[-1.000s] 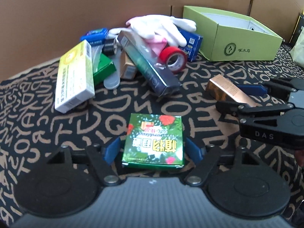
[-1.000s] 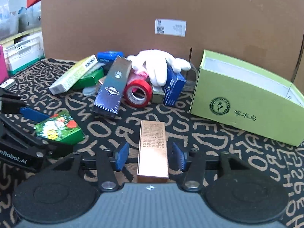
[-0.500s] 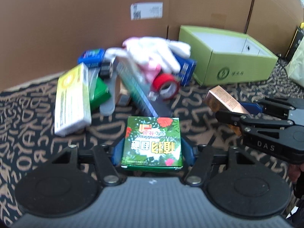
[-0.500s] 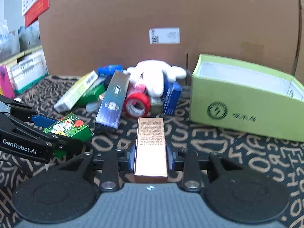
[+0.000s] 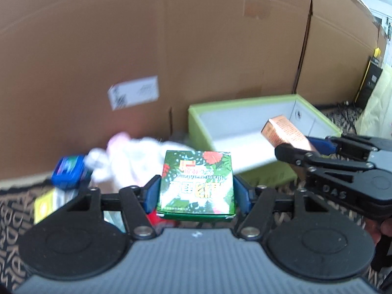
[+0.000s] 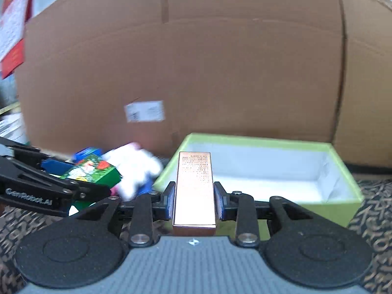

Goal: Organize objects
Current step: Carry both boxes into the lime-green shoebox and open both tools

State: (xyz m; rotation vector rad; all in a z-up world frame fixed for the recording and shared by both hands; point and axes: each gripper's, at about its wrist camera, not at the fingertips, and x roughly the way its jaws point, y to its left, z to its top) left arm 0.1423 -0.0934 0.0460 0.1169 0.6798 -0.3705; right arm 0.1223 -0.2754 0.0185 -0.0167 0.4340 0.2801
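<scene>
Currently, the left gripper [image 5: 197,193] pinched the green floral box [image 5: 196,187] between its blue fingers [image 5: 152,193], holding it clear of the patterned worktop [image 6: 374,201], left of the open green bin [image 6: 267,169]. The right gripper [image 6: 194,199] pinched the copper carton [image 6: 194,188] lengthwise, at the bin's near wall. White gloves [image 5: 127,159] and a blue box [image 5: 69,172] lay far left.

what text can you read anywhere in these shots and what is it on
"GenRobot.AI": side of the left claw.
"DAS": side of the right claw.
Green floral box in the left claw: large upside-down print, blurred, unreadable.
Copper box in the right claw: fine rows of print, too small.
White label on the cardboard wall: blurred.
</scene>
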